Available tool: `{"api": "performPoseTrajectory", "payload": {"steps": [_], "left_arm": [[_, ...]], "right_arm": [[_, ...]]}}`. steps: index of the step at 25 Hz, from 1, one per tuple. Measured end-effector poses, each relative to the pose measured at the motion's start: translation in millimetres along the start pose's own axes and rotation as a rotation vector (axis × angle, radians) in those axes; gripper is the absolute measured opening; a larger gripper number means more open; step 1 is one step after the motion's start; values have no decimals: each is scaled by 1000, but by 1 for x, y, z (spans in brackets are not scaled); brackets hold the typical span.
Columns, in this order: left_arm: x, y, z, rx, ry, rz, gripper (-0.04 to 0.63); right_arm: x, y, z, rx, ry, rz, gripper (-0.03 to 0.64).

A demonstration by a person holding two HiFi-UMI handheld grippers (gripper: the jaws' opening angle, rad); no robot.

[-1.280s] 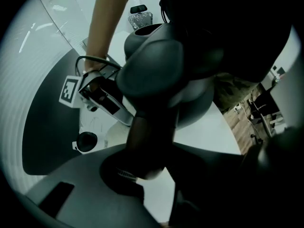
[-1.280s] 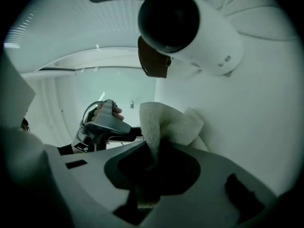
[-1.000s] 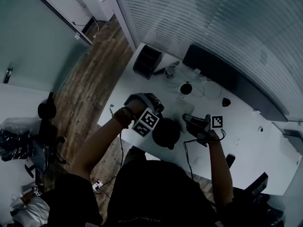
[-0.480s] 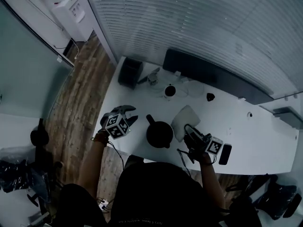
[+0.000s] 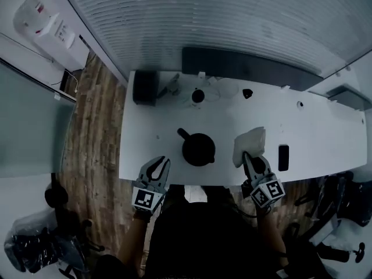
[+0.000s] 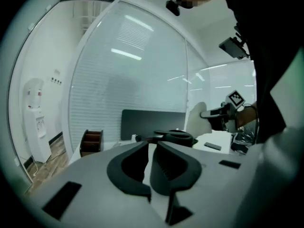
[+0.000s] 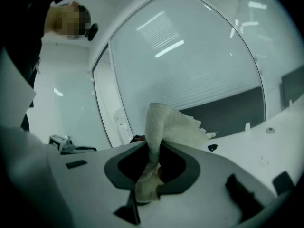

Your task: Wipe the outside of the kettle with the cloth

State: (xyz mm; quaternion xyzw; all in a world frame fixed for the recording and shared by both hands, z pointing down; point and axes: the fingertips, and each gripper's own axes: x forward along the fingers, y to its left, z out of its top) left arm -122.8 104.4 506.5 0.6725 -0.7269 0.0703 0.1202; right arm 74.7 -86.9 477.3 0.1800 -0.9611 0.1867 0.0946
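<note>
The black kettle [image 5: 198, 148] stands in the middle of the white table [image 5: 325, 132], with its spout to the upper left. The white cloth [image 5: 249, 144] hangs crumpled from my right gripper [image 5: 251, 157], which is shut on it at the table's near edge, right of the kettle. In the right gripper view the cloth [image 7: 166, 125] sticks up between the jaws of that gripper [image 7: 153, 146]. My left gripper [image 5: 160, 163] is at the near edge, left of the kettle and apart from it. Its jaws are closing, with a narrow gap and nothing between them [image 6: 153, 144]. The kettle [image 6: 173, 137] lies beyond them.
A long dark monitor [image 5: 244, 65] runs along the table's back edge. A black box [image 5: 145, 86] stands at the back left, a cup [image 5: 198, 96] and cables beside it. A dark phone [image 5: 283, 157] lies right of the cloth. A water dispenser [image 5: 49, 28] stands on the wooden floor at left.
My left gripper came away from the kettle and back to the near edge, its jaws narrowing. My right gripper drew back and right with the cloth in it. The head view swung.
</note>
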Motion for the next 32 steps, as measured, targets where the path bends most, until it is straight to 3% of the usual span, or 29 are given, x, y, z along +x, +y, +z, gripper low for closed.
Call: {"api": "performPoseTrajectory", "payload": {"steps": [3, 6, 9, 12, 16, 24, 32], "left_arm": [[-10, -50, 16, 32, -46, -36, 22], [-17, -90, 30, 37, -72, 1, 5], [-21, -129, 39, 48, -92, 75, 5], [-24, -177, 45, 39, -116, 140, 5], [-34, -234, 44, 60, -111, 142, 5], [-47, -279, 46, 23, -140, 94, 5], [-80, -303, 41, 11, -165, 56, 5]], "right_arm": [[-26, 17, -6, -146, 13, 0, 61], [-45, 26, -16, -236, 20, 16, 61], [-62, 34, -24, -290, 64, 61, 61], [-86, 36, -25, -329, 17, 150, 60], [-125, 41, -30, -340, -10, 197, 61], [-166, 67, -22, -370, -61, 226, 60], [-197, 105, -31, -416, -45, 241, 61]]}}
